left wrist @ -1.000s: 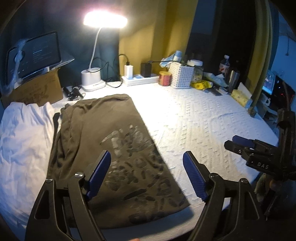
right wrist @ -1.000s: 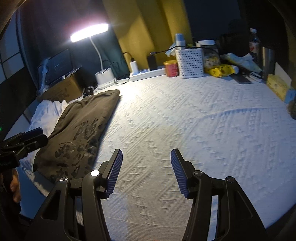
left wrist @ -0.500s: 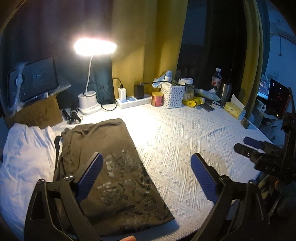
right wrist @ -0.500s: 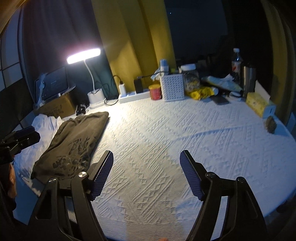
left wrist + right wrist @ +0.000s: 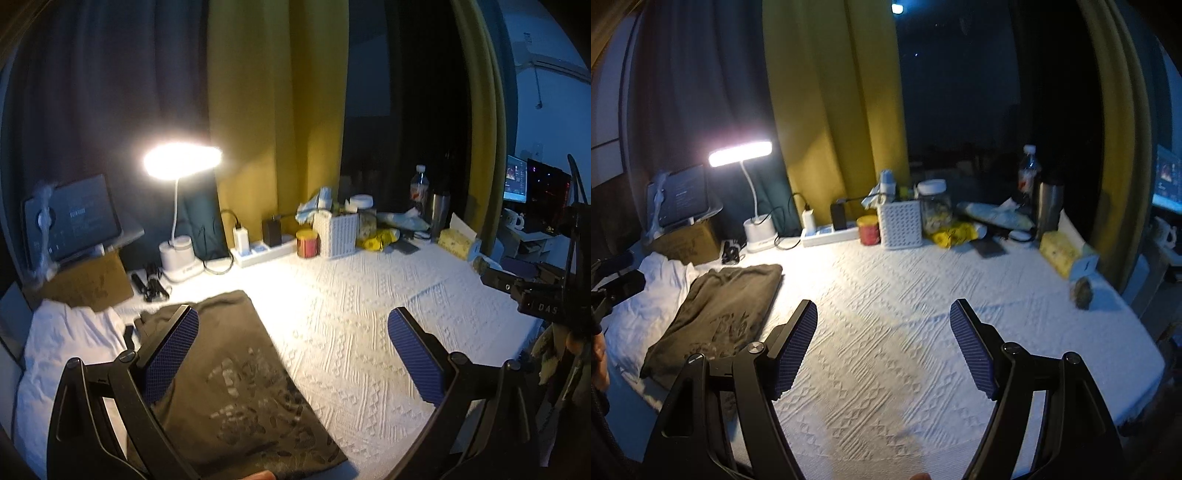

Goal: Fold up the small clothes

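A folded dark olive garment with a grey print lies on the white textured cloth at the table's left side, partly on a white garment. In the right wrist view the olive garment sits left of the fingers. My left gripper hovers above its right edge, wide open and holding nothing. My right gripper is open too, over bare cloth, nothing between its blue pads. The right gripper's body shows at the left wrist view's right edge.
A lit desk lamp, a tablet on a cardboard box, a power strip, a red tin, a white basket, bottles and a yellow tissue box line the back edge. Curtains hang behind.
Both grippers opened wider and rose away from the table, tilting up so more of the curtains shows. The olive garment stays folded where it was.
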